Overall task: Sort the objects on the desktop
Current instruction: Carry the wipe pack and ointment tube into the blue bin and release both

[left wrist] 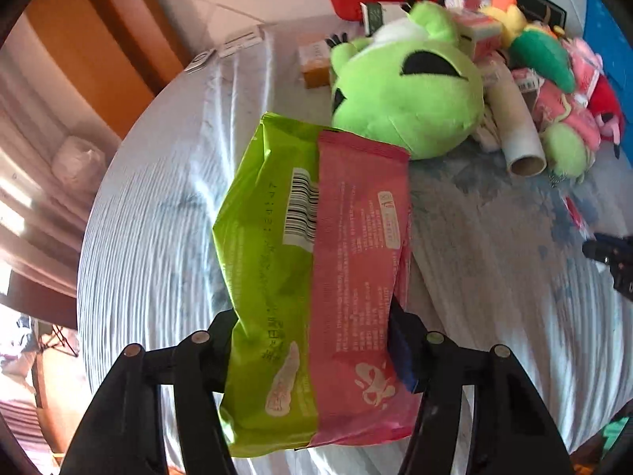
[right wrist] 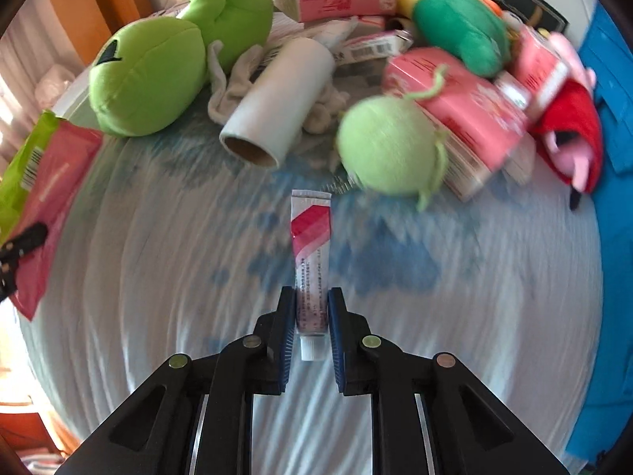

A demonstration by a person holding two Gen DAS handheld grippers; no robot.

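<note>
My left hand-held gripper (left wrist: 316, 352) clamped a flat green and pink foil snack packet (left wrist: 316, 277) at frame centre, above the pale striped bench (left wrist: 150, 237). My right hand-held gripper (right wrist: 311, 316) pinched a small white and pink tube (right wrist: 311, 253), lower centre, below the toy pile.

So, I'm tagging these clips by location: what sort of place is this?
Probably a home room: a cloth-covered table heaped with plush toys like the green frog, tissue packs, and wooden furniture beside it.
</note>
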